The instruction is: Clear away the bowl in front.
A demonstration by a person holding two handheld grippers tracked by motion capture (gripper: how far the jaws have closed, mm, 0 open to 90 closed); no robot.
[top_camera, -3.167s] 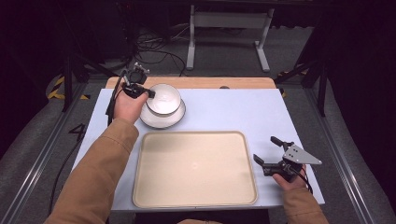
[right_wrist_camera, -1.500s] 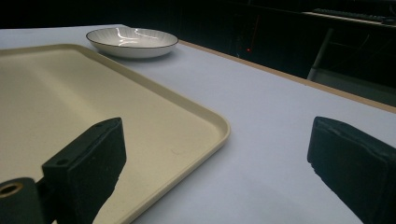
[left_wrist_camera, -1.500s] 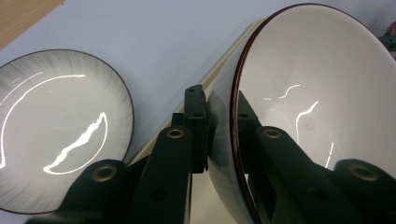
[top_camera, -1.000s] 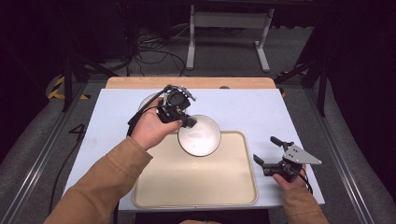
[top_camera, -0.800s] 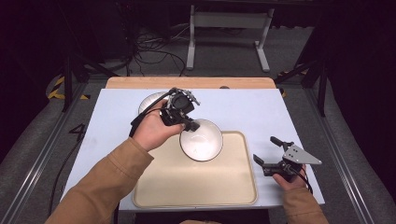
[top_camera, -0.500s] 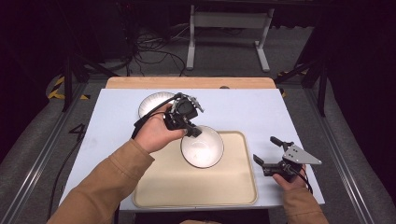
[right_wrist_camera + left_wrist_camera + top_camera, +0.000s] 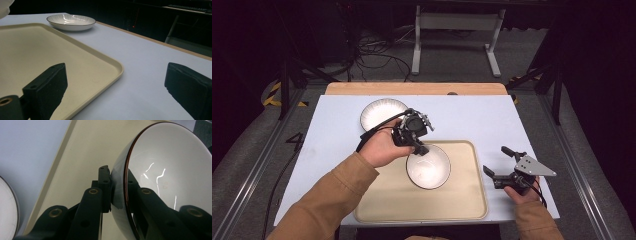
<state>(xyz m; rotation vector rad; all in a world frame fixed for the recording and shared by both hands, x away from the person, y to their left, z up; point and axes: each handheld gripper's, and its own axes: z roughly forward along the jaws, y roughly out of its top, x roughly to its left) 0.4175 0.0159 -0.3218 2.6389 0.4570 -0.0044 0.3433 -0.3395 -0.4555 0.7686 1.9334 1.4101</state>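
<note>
Left gripper (image 7: 419,148) pinches a white bowl's (image 7: 428,167) rim over the beige tray (image 7: 472,202); right gripper (image 7: 501,163), jaws spread, rests just beyond the tray's right edge.

Tan sleeves; black grippers, brass-ringed screw holes; right gripper (image 7: 504,162) grey triangular plate, black cable.

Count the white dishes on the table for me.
2: a bowl clamped by the left gripper over the tray, and a plate on the table behind the tray.
</note>
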